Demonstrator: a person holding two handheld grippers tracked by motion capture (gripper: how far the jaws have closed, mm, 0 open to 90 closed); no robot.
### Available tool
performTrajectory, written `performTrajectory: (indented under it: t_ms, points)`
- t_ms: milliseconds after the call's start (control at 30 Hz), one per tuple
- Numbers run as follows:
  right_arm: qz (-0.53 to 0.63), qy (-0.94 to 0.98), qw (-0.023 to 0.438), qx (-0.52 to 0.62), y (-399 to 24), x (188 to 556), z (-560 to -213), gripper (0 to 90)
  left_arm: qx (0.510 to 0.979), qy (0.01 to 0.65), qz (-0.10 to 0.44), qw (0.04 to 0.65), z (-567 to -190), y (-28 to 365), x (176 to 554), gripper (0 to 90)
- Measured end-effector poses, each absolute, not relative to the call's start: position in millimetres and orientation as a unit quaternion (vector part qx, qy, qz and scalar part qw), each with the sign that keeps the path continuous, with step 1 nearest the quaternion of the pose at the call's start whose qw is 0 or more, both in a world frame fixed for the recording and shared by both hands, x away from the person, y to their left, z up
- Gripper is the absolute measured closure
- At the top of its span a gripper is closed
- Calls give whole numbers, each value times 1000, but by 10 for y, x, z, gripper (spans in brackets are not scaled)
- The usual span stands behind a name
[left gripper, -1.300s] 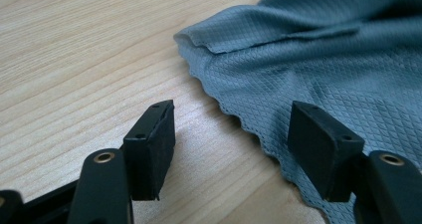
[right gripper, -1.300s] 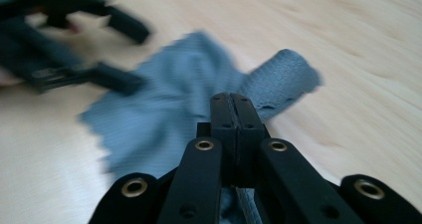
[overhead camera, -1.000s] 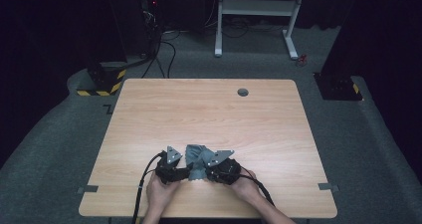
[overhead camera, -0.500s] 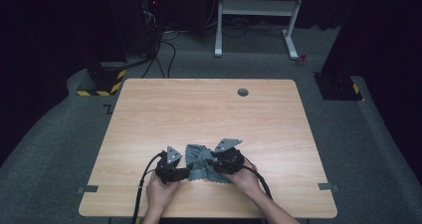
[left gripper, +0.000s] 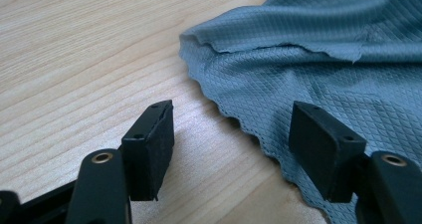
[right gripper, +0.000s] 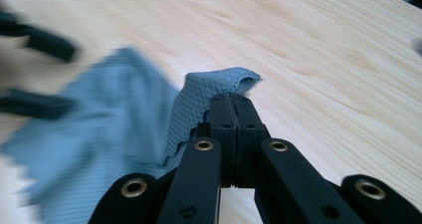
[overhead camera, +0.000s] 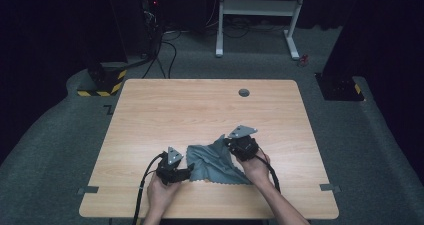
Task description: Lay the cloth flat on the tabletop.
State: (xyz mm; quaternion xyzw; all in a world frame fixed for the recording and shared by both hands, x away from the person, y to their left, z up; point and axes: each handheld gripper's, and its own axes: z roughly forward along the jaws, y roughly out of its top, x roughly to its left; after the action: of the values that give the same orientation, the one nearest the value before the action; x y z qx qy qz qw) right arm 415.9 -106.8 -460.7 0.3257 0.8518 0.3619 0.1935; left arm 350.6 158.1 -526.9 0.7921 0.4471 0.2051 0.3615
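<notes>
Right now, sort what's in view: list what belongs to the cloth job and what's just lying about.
In the job:
- grey cloth
- right hand-held gripper, shut on a cloth corner
- left hand-held gripper, open at the cloth's scalloped edge

Just lying about:
- table with its round hole
- white frame on the floor
- floor cables

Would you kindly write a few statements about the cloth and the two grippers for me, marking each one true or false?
1. The right gripper is shut on a corner of the grey cloth. True.
2. The left gripper is clamped on the cloth. False: its fingers stand apart, open over the scalloped edge.
3. The cloth lies near the table's far edge. False: it lies at the near side, between the hands.
4. The table top is light wood. True.
5. The cloth is folded into a neat square. False: it lies rumpled.
</notes>
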Motion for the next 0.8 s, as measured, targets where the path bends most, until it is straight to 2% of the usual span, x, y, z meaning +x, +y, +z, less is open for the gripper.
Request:
performTrajectory:
  t_ms: [167,233,333,400,600,667,733,767,800]
  points:
    - [311,853,200,369,-1162,4347,-4821,892,792,447,205,361,-5268,1583,3506,348]
    - [302,853,188,382,-1178,4379,-4952,817,790,440,204,375,-5259,1597,3500,375]
    - [327,845,194,375,-1215,4305,-4895,769,794,423,206,385,-5222,1570,3482,406]
    - [344,842,200,364,-1234,4215,-4822,763,814,385,205,385,-5117,1423,3480,406]
    - [357,858,175,325,-1219,3943,-4841,747,850,322,227,350,-5035,1049,3588,403]
    - [356,863,166,319,-1216,3877,-4902,747,853,317,219,353,-5027,1003,3643,448]
    - [356,864,161,317,-1218,3831,-4958,746,855,314,211,356,-5026,988,3669,537]
    - [356,864,161,317,-1218,3831,-4958,746,857,311,203,356,-5025,976,3694,537]
    - [355,865,157,318,-1223,3816,-4982,746,861,310,194,354,-5024,968,3722,598]
